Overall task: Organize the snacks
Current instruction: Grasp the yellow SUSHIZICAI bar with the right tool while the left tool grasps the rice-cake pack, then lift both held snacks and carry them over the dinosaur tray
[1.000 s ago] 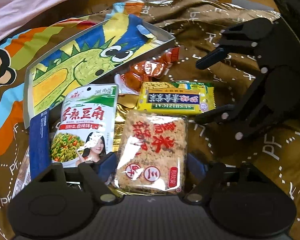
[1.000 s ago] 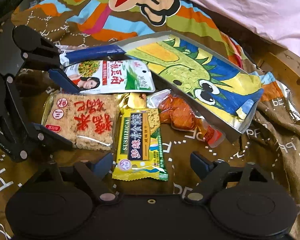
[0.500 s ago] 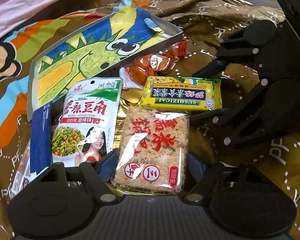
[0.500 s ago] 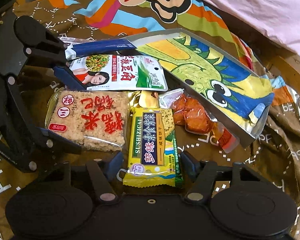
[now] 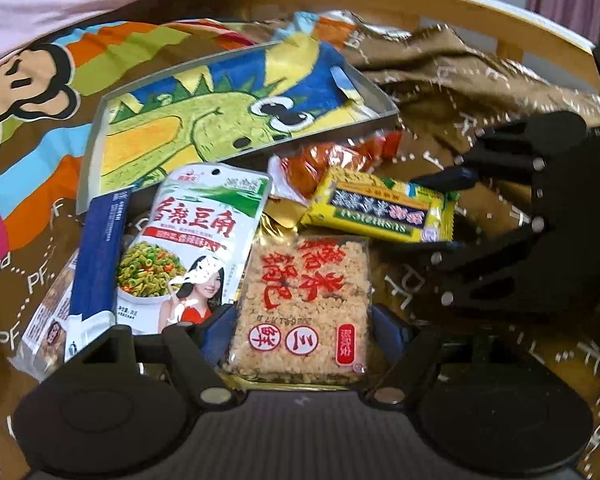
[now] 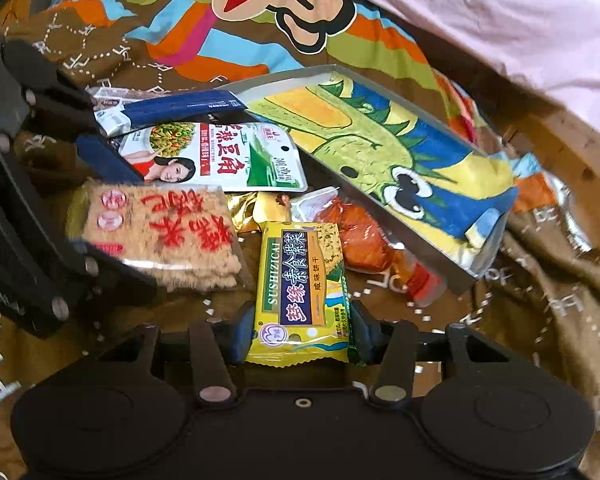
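Right gripper (image 6: pixel 300 330) was clamped on the near end of the yellow SUSHIZICAI cracker pack (image 6: pixel 302 288) — blue pads pressed against both long edges. In the left wrist view the same pack (image 5: pixel 380 210) sat tilted, its right end held by the black right gripper (image 5: pixel 448 216), its lower edge just over the rice-cracker pack (image 5: pixel 304 304).

Left gripper (image 5: pixel 300 330) straddled the rice-cracker pack w/ its jaws spread wide; the left pad looked close to the pack's edge, but contact couldn't be told. From the right wrist view the left gripper (image 6: pixel 104 208) flanked that pack (image 6: pixel 160 236) at the left of the pile.

Other snacks lay on the brown printed bedsheet (image 5: pixel 480 92): a green-bean pouch w/ a woman's photo (image 5: pixel 188 252) just left of the rice crackers, a dark blue pack (image 5: pixel 96 248) beside it, an orange-red clear pack (image 5: pixel 328 160) behind the yellow one & touching the box side. The shallow grey box w/ a dragon-print lining (image 5: pixel 220 120) sat behind the pile, holding no snacks. Pink cloth (image 6: pixel 480 12) covered the far edge — wooden rail (image 5: pixel 420 8) past the sheet.
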A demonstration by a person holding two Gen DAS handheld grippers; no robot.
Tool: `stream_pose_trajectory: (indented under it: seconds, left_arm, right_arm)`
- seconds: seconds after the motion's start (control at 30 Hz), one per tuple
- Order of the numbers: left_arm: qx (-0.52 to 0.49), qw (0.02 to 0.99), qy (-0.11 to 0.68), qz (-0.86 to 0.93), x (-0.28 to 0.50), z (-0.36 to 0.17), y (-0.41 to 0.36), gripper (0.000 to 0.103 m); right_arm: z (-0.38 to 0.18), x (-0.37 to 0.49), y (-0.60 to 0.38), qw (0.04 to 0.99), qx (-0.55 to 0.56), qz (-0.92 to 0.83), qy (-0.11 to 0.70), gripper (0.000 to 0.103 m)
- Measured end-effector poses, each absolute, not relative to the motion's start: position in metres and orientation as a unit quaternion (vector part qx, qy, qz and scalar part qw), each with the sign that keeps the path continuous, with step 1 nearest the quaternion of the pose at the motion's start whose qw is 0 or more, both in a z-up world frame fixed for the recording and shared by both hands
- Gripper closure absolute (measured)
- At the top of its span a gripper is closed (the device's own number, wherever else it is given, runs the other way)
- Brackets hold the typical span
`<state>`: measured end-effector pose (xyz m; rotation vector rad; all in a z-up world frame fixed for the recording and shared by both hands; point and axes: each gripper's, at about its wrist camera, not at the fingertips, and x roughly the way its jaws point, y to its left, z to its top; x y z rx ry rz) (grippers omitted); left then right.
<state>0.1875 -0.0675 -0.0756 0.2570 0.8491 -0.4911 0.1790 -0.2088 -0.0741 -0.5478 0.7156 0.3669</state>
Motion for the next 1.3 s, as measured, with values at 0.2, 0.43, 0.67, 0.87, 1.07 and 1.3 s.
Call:
stream_pose_trajectory:
  seconds: [0.2,0.43,0.67,0.87,1.07,1.3]
  left_arm:
    - [0.096,0.877,0.412,-0.227,0.185,-0.074,-0.064,0.027]
    - [0.024,0.876,0.428,-0.219,0.187,-0.071,-0.049,0.027]
    - [-0.040,0.882,0.418,-0.213,0.185,-0.066,-0.036,0.028]
    - [-0.057,0.895,0.388,-0.213,0.183,-0.057,-0.034,0.028]
    - [-0.058,0.903,0.375,-0.202,0.183,-0.055,-0.034,0.028]
    - [-0.064,0.938,0.298,-0.168,0.204,-0.041,-0.037,0.028]
  right_arm:
    - [-0.074,0.169,-0.205,0.883,-0.305,0.164,0.316,0.053]
    - [-0.066,0.165,-0.207,0.891,-0.311,0.149,0.294,0.053]
    - [-0.058,0.162,-0.209,0.902,-0.309,0.137,0.268,0.053]
    - [-0.053,0.161,-0.212,0.915,-0.304,0.119,0.238,0.053]
    - [-0.051,0.164,-0.213,0.918,-0.305,0.111,0.228,0.053]
    - [-0.047,0.177,-0.215,0.931,-0.284,0.089,0.212,0.053]
